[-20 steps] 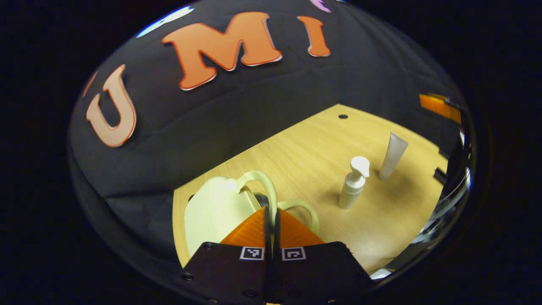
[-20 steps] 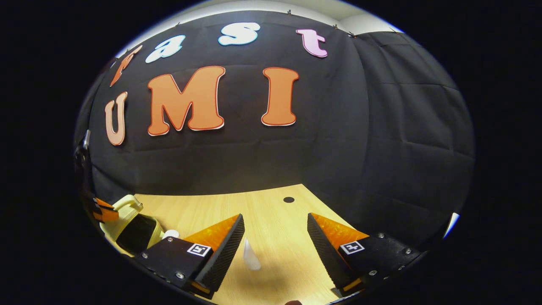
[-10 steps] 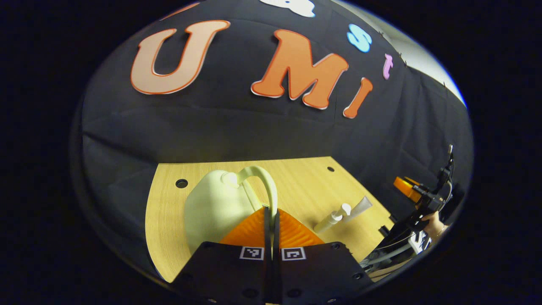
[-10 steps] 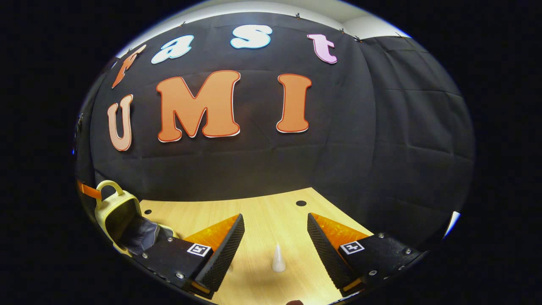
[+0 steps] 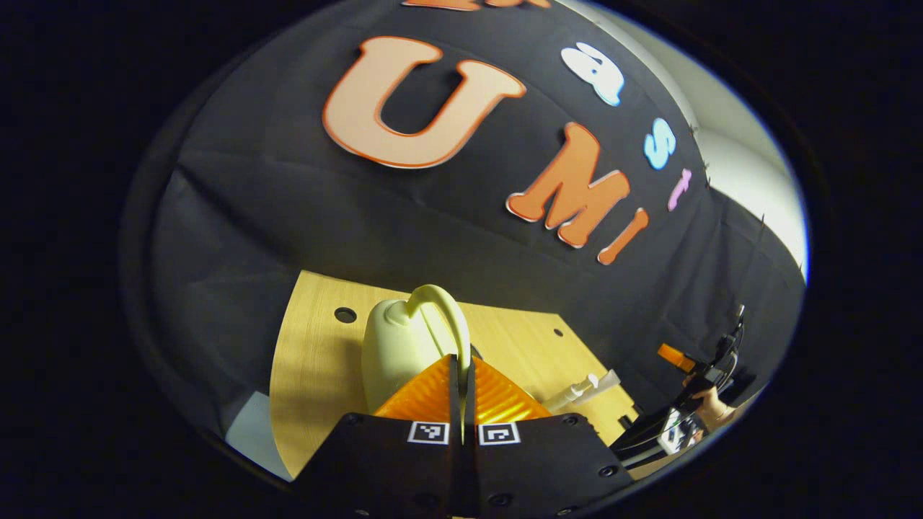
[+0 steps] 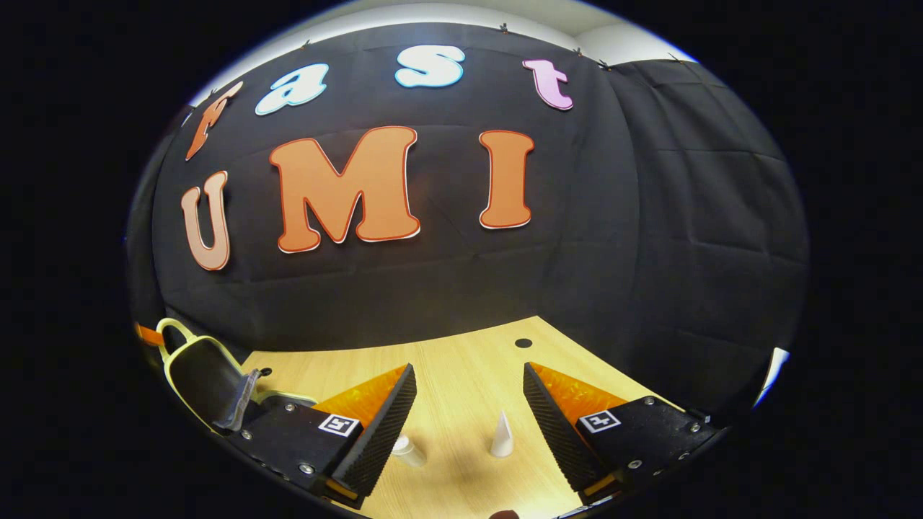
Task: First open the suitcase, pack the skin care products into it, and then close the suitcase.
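Since a second ago I have swung the suitcase lid from half-raised to near upright; the bottle and tube have slid toward 4 o'clock in the left gripper view.

Left claw (image 5: 461,367): fingers pressed together on the lid's handle (image 5: 443,313), lid held up. From the right gripper view the pale yellow suitcase (image 6: 205,375) sits at 8 o'clock, its dark lining open to view.

Right claw (image 6: 467,400): spread wide, holding nothing, hovering over the tabletop (image 6: 461,360).

Count, task items: one suitcase; one pump bottle (image 5: 573,393); one tube (image 5: 604,380). The two products stand close together, well apart from the case, not yet packed.

Count, other: two small holes in the tabletop in the left gripper view; a person's hand (image 5: 710,407) on the far claw at 4 o'clock.

Risks, as I judge them: the handle is thin and curved, so it may slip from my grip and let the lid drop shut. Pushing the lid further could tip the light case. The tube stands on its cap and could topple at a careless approach.
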`<state>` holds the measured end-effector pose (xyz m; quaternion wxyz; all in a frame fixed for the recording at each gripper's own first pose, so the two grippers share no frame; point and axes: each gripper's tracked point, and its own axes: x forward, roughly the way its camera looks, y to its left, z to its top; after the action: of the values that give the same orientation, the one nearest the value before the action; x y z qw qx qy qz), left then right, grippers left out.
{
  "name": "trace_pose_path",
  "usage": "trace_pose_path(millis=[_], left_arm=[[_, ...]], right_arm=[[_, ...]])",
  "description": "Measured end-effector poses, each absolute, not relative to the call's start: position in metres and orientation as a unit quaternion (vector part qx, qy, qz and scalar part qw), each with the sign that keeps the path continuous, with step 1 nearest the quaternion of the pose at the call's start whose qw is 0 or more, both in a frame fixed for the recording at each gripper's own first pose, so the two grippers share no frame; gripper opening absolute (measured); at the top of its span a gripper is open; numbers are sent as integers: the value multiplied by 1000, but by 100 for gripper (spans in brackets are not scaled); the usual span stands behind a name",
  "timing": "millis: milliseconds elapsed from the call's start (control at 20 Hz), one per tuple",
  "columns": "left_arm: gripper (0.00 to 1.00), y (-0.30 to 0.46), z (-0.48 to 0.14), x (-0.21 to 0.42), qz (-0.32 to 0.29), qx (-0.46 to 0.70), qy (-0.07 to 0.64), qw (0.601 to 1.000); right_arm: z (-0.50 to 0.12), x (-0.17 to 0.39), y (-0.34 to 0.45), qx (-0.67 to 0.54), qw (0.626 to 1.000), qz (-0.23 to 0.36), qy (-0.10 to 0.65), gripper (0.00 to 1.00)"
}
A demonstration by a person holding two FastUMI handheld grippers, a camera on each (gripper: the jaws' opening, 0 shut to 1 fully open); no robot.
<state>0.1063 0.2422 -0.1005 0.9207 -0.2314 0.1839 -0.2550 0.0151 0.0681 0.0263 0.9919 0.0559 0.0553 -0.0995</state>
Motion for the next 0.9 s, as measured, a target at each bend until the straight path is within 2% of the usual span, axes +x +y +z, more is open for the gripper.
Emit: trace_pose_path(millis=[150,250,400,500,800,900], left_arm=[[1,319,-143,113,-204,-283,183,919],[0,357,-183,114,-193,-311,192,911],[1,403,-241,118,-179,-405,186,877],[1,426,-294,111,-149,-448,207,857],[1,436,-416,96,-66,-512,290,806],[3,440,-425,94,-41,-556,275,783]], right_arm=[[27,12,76,64,991,-102,56,95],[24,12,80,67,991,-102,58,95],[13,13,88,85,989,-100,74,95],[6,13,88,87,987,-106,79,95],[-9,11,87,71,987,-111,91,95],[-13,12,85,74,987,-107,96,95]])
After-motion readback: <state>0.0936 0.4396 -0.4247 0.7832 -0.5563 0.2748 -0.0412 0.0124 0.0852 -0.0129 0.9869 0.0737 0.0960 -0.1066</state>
